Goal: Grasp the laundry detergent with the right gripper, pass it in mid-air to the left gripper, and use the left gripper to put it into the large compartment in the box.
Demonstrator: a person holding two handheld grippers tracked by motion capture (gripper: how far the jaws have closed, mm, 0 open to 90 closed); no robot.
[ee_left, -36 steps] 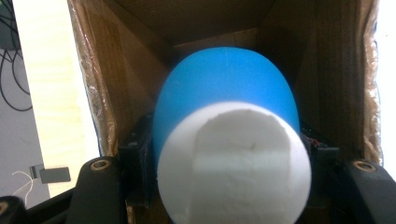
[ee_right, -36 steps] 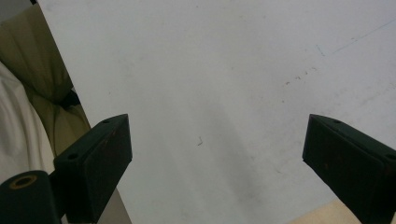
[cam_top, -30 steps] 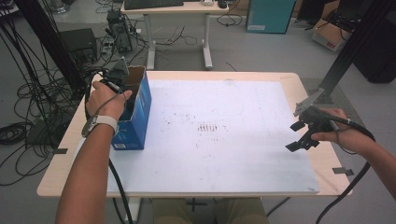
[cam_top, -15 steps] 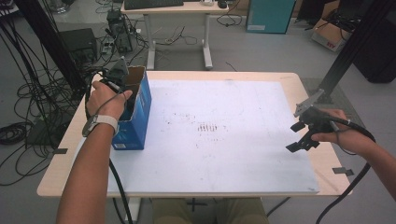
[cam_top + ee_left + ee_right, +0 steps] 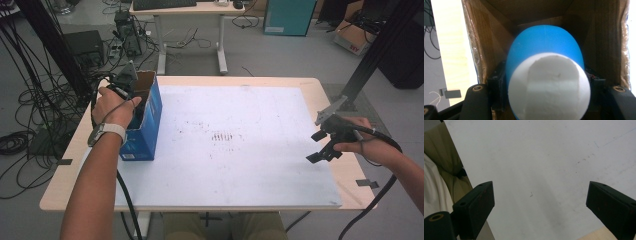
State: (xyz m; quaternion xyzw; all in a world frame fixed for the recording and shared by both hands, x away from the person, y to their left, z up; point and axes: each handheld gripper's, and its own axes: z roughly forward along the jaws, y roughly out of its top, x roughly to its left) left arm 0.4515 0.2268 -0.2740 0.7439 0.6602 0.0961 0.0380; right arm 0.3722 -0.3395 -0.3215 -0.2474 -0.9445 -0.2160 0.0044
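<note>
A pale wooden desk (image 5: 65, 185) carries a white sheet (image 5: 240, 140) across most of the high view. At the sheet's left edge stands a blue cardboard box (image 5: 145, 125), open on top. Inside it, the left gripper (image 5: 546, 87) has its fingers clamped on a blue-and-white egg-shaped object (image 5: 546, 82). At the right edge the right gripper (image 5: 324, 145) hovers, fingers wide apart.

I note a white sheet (image 5: 240, 145) covering most of the wooden table (image 5: 65, 185), marked with dark smudges (image 5: 222, 136) near its middle and leaving bare wood along the left, right and near edges. Pieces of dark tape (image 5: 64, 161) sit on the left and right edges. Beyond the far edge I see a second desk (image 5: 190, 7), tangled cables (image 5: 30, 100) on the floor, a teal cabinet (image 5: 290, 17) and a cardboard carton (image 5: 352, 40).
</note>
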